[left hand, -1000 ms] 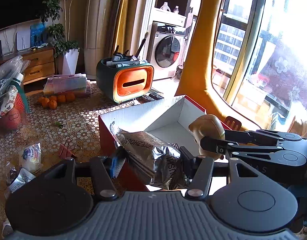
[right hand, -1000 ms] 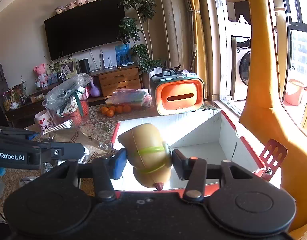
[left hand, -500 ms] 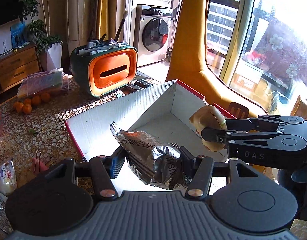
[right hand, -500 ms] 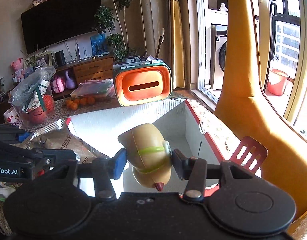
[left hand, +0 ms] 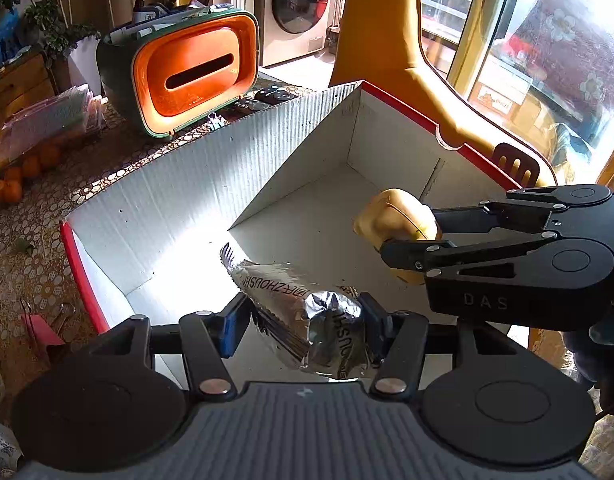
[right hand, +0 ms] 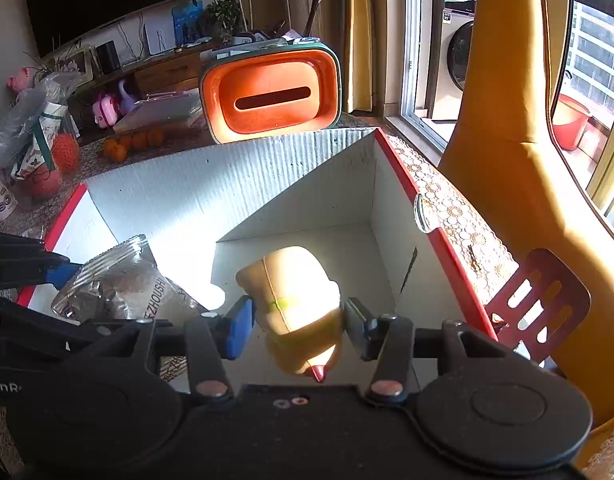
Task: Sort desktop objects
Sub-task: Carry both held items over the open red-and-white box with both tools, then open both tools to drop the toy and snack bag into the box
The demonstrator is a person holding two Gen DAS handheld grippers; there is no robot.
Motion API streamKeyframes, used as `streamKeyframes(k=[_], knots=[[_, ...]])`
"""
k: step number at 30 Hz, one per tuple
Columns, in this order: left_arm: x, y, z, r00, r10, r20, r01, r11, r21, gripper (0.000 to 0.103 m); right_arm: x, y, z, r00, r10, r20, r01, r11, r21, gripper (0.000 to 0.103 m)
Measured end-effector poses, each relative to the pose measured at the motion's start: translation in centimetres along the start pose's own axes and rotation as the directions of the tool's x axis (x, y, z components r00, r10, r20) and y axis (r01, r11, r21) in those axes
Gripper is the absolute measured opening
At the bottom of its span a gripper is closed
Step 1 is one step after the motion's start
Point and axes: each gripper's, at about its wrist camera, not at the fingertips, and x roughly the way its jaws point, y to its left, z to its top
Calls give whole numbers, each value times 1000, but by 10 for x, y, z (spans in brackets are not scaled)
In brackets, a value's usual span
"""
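My left gripper (left hand: 303, 318) is shut on a crumpled silver snack bag (left hand: 307, 312) and holds it over the open white cardboard box with red rims (left hand: 195, 200). My right gripper (right hand: 297, 320) is shut on a tan squeeze toy with a green band and red tip (right hand: 291, 292), also above the box's inside (right hand: 319, 192). In the left wrist view the right gripper (left hand: 407, 236) and its toy (left hand: 395, 216) hang to the right of the bag. In the right wrist view the bag (right hand: 123, 284) and left gripper fingers (right hand: 59, 270) are at the left.
An orange and green tissue box holder (left hand: 187, 72) stands behind the box, with remotes (left hand: 275, 96) beside it. Several oranges (left hand: 15, 180) and a stack of folders (left hand: 47, 116) lie at the left. A red slotted spatula (right hand: 539, 304) sticks up right of the box, by a yellow chair (right hand: 507, 120).
Both grippers have moved forward and down over the box, each still holding its object. The box now fills more of both views.
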Motion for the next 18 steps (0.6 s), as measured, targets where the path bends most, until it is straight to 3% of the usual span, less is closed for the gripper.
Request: streamKeyframes(k=[9, 18], knots=[[22, 2, 2, 992, -29, -120, 27, 1000, -13, 58, 16, -6, 1, 997, -5, -79, 6, 1000, 10, 49], [24, 3, 7, 990, -12, -140, 9, 1000, -28, 63, 19, -4, -5, 994, -18, -107, 18, 1000, -5, 51]])
